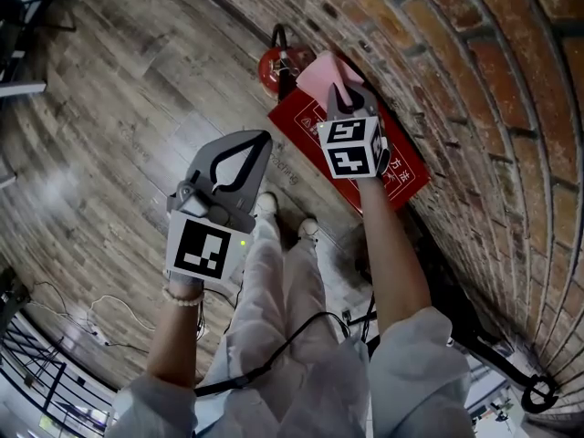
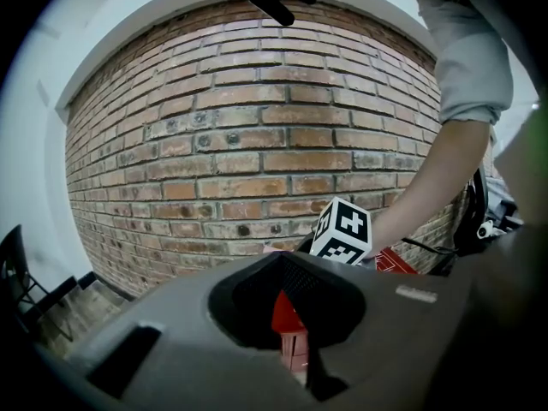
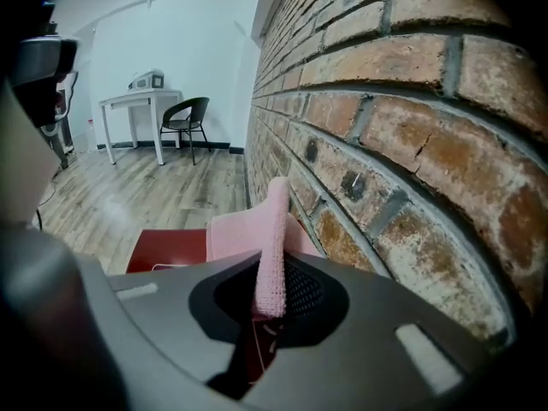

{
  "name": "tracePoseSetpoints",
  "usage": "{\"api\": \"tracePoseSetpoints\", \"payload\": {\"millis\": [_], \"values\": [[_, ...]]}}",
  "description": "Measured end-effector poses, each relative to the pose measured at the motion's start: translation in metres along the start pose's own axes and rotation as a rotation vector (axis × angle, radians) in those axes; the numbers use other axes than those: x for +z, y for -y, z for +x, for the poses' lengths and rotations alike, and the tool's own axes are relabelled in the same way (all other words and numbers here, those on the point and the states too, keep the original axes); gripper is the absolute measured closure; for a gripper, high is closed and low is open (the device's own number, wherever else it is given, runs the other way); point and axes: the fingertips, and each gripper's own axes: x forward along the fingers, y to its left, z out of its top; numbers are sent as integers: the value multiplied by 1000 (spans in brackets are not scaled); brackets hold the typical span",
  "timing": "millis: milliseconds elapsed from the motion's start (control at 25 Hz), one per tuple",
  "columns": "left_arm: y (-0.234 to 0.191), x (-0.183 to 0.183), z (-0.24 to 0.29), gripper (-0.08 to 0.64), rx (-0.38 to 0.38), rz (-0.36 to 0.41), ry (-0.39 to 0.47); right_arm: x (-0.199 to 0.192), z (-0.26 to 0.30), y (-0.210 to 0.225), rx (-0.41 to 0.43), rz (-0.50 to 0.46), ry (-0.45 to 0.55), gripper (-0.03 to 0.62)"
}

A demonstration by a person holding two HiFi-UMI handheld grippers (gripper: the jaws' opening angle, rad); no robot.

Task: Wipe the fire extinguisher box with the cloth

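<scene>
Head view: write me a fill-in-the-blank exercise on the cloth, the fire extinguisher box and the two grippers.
1. The right gripper is shut on a ___ cloth.
2. The cloth rests on the red fire extinguisher box, which stands against a ___ wall.
3. The left gripper, held away from the box with its jaws together, holds ___.

Missing words: pink; brick; nothing
</scene>
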Motion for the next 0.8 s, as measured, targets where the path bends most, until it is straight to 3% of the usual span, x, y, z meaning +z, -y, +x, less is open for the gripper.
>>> {"api": "tracePoseSetpoints", "payload": {"millis": [800], "values": [[29, 11, 15, 561, -19, 14, -5, -54, -39, 27, -30, 31, -39, 574]]}}
